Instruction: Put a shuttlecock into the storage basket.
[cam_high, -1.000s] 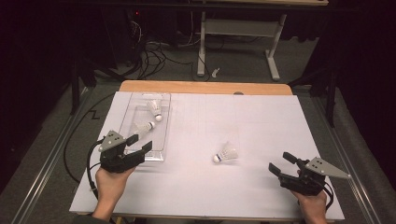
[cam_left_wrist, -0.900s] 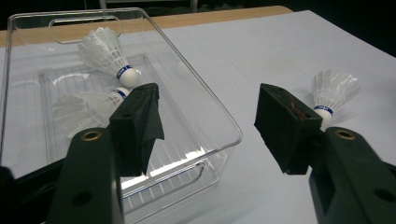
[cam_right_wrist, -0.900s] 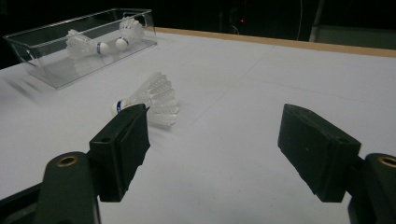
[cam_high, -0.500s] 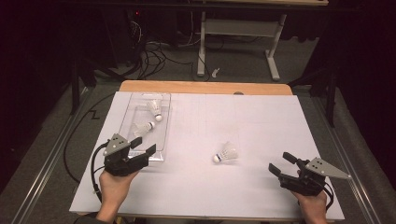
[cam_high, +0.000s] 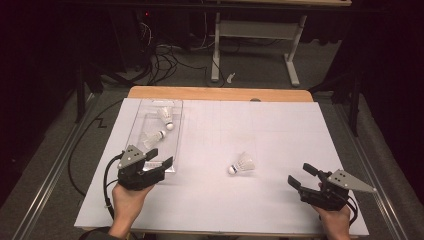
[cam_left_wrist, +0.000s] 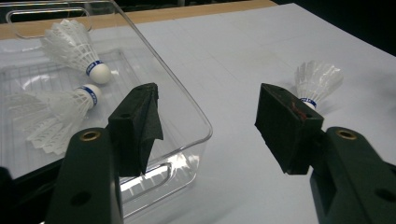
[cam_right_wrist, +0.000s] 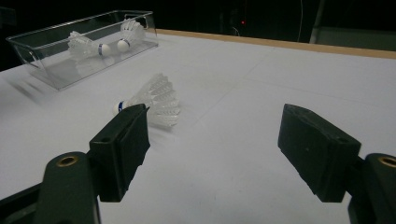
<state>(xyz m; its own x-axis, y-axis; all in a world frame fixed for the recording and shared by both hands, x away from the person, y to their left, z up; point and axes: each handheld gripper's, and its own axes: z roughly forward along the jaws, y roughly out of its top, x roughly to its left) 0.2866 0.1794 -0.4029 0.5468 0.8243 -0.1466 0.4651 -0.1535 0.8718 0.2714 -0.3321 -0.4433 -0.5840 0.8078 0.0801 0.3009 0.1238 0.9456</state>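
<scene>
Three shuttlecocks lie on the white table (cam_high: 280, 135). Two of them rest inside a clear plastic tray (cam_high: 176, 131) in the left half of the high view: the far shuttlecock (cam_high: 166, 117) sits toward the tray's upper end with its cork pointing down-right, and the near shuttlecock (cam_high: 152, 138) lies just below it, cork toward the upper right; their corks are close together. The loose shuttlecock (cam_high: 242, 164) lies on its side on the bare table, a little right of centre in the high view, well apart from the tray, cork toward the lower left.

At the lower left of the high view, the left gripper (cam_high: 159, 157) hangs over the tray's near end with its jaws spread wide and nothing between them. In the left gripper view its jaws frame the tray's near corner, with the loose shuttlecock (cam_left_wrist: 315, 81) beyond the right jaw.

At the lower right of the high view, the right gripper (cam_high: 300, 176) is held low over the table, jaws apart and empty. In the right gripper view the loose shuttlecock (cam_right_wrist: 156, 100) lies just past the left jaw, and the tray (cam_right_wrist: 32, 49) sits in the upper left of the frame.
</scene>
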